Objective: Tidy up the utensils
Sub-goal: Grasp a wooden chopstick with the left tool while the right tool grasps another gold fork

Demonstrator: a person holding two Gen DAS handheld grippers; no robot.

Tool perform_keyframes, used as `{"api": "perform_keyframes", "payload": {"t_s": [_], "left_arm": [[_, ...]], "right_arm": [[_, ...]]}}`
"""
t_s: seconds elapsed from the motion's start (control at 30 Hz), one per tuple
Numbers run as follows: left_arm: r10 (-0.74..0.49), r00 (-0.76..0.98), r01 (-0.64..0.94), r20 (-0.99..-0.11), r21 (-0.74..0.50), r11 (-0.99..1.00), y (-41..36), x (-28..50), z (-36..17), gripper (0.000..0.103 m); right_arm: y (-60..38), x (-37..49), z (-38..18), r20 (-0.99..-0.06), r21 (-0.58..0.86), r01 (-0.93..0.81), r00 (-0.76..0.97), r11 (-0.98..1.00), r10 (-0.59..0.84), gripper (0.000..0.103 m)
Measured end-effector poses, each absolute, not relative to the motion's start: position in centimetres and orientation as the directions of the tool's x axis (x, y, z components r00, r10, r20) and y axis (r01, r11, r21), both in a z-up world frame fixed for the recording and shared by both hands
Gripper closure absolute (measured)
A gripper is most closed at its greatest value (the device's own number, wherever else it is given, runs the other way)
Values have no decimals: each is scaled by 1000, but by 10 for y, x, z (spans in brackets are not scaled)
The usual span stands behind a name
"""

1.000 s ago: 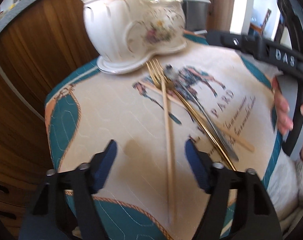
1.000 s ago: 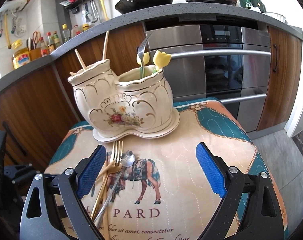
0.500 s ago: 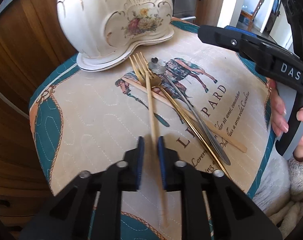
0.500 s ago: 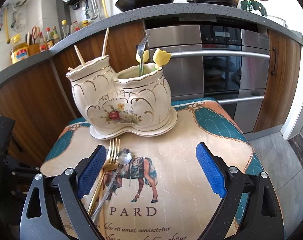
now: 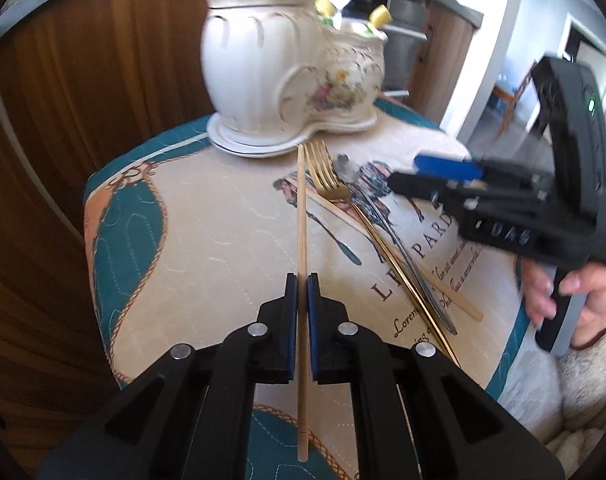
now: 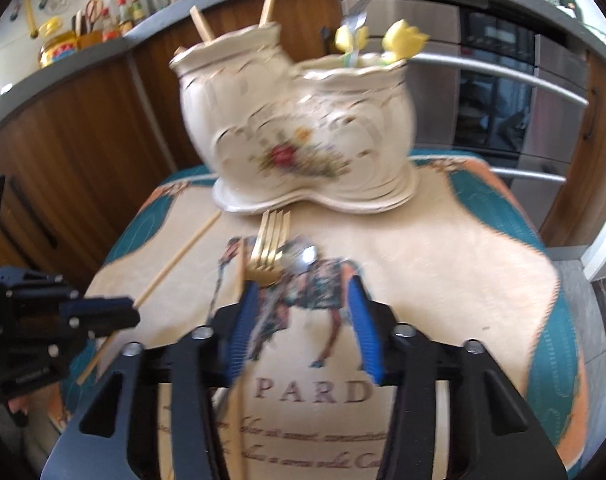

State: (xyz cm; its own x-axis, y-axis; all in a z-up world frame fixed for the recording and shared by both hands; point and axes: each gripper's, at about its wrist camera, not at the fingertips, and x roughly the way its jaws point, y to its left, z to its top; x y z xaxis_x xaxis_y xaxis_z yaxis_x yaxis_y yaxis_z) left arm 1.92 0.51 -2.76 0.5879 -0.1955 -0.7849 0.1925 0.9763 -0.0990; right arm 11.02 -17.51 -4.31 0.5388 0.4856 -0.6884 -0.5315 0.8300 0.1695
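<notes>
Left gripper (image 5: 302, 280) has its jaws clenched on a wooden chopstick (image 5: 301, 216), whose far tip sits right next to the base of the ceramic utensil holder (image 5: 291, 76). Right gripper (image 6: 303, 320) has its jaws spread apart with nothing in them, hovering over the gold fork (image 6: 268, 250) and silver spoon (image 6: 305, 256), which lie side by side on the printed cloth-covered surface (image 6: 443, 280). A second chopstick (image 5: 455, 300) lies under the fork. Two more chopsticks stick out of the holder's left compartment.
</notes>
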Motion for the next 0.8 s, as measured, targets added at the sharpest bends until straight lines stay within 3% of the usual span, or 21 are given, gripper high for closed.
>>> {"api": "perform_keyframes", "payload": {"t_s": [0.2, 0.57, 0.8], "left_arm": [[-228, 604, 177, -764, -151, 973, 16, 14, -28, 98], [-265, 611, 192, -746, -186, 964, 17, 18, -29, 98], [-264, 614, 186, -744, -188, 964, 18, 17, -28, 98]], "right_arm": [[-146, 96, -42, -698, 154, -602, 495, 783, 517, 78], [-126, 96, -61, -753, 100, -594, 479, 798, 451, 88], [-137, 96, -56, -729, 181, -581, 462, 793, 505, 96]]}}
